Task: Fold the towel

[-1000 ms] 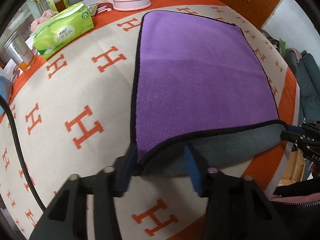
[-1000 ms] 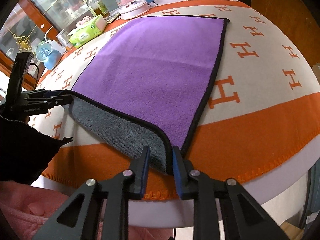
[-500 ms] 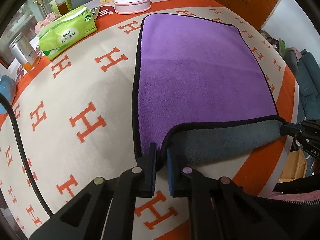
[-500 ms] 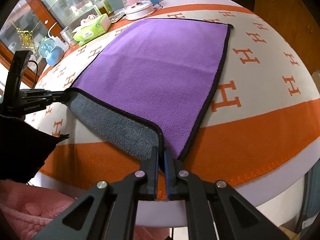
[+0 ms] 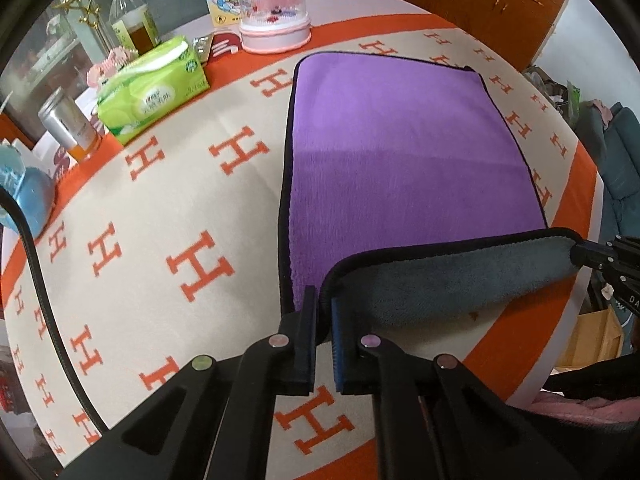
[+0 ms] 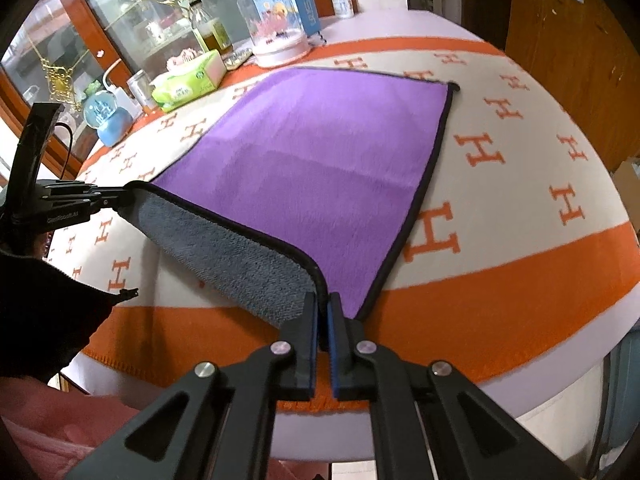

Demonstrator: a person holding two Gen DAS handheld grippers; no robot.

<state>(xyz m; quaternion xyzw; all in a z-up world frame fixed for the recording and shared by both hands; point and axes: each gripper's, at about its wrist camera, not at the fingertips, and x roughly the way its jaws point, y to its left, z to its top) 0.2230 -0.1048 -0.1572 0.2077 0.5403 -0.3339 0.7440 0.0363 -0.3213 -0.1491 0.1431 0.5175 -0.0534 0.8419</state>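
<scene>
Two near corners of the towel (image 5: 400,152) are pinched and raised, so the first fold looks just begun. From the left wrist view, the left gripper (image 5: 323,312) has its fingers nearly closed on the near-left corner, the black-bound hem running between them. Purple pile lies flat on the desk (image 5: 160,208) beyond, while the lifted near edge turns over to show a grey underside.

From the right wrist view, the right gripper (image 6: 323,312) is likewise clamped on the near-right corner, fingers almost together. The towel's near hem hangs taut between both grippers, off the desk. Next, I judge, both corners must travel forward together, level, to meet the far edge near the tissue pack (image 6: 188,84) side.
</scene>
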